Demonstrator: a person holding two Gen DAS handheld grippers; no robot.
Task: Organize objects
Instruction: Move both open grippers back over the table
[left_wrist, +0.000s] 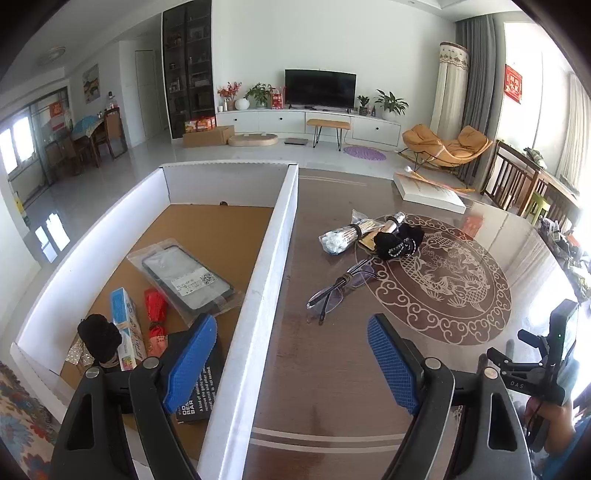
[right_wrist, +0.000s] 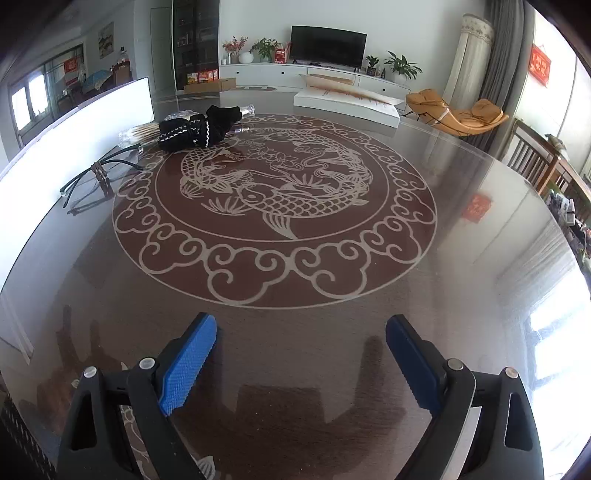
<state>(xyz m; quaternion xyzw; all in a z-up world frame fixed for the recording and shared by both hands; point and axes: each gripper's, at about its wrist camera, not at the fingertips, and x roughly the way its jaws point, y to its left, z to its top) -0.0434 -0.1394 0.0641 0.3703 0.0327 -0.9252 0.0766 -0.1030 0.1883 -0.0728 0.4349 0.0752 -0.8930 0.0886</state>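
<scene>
Left wrist view: left gripper is spread wide and empty, straddling the box wall. One pair of glasses lies right of it, running near-left to far-right.

Right wrist view: right gripper is released, empty, over the table; the glasses are far left.

Bright living room with pale floor.
Television at twelve o'clock on white cabinet; orange rocking chair at two o'clock.

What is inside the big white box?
The white box holds a bagged phone case, blue packet, red wrapped pieces, black scrunchie and black carton, which the left tool partly covers.
</scene>
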